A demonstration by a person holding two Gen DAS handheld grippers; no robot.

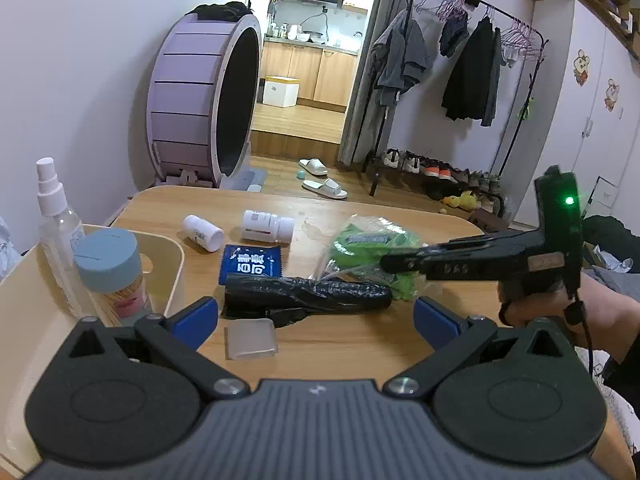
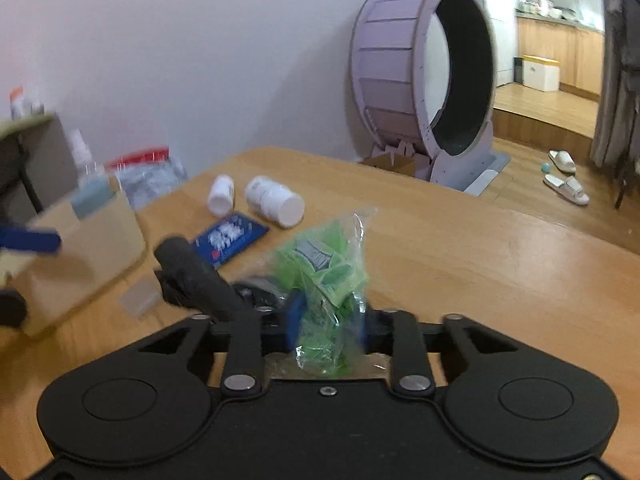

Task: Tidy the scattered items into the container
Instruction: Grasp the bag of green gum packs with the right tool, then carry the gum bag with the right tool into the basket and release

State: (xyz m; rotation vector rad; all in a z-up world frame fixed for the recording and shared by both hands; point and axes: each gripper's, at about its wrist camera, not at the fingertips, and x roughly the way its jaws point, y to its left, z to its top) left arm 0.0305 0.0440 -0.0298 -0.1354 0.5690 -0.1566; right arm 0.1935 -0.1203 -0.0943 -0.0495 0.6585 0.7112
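Right tongs point(image 2: 326, 320) clamped on green candy bag point(image 2: 324, 276) nr tabletop point(image 2: 480, 256) front edge; light, crinkly, slippery, so pinch bunched film. Left tongs point(image 1: 316, 316) apart.

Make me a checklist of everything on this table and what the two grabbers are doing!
Surface: wooden table, items scattered on it.
Job's things: cream container at the left edge holds a spray bottle and a blue-lidded jar. Still out: two white pill bottles lying down, blue sachet, black bag roll, clear square piece, green packet bag.
Clutter: plastic-wrapped bundle past the table's edge.
Grippers: left gripper open above the black roll; right gripper shut on the green bag.
Cables: thin cord by the right hand.
Surroundings: purple wheel, clothes rack, slippers, kitchen doorway.
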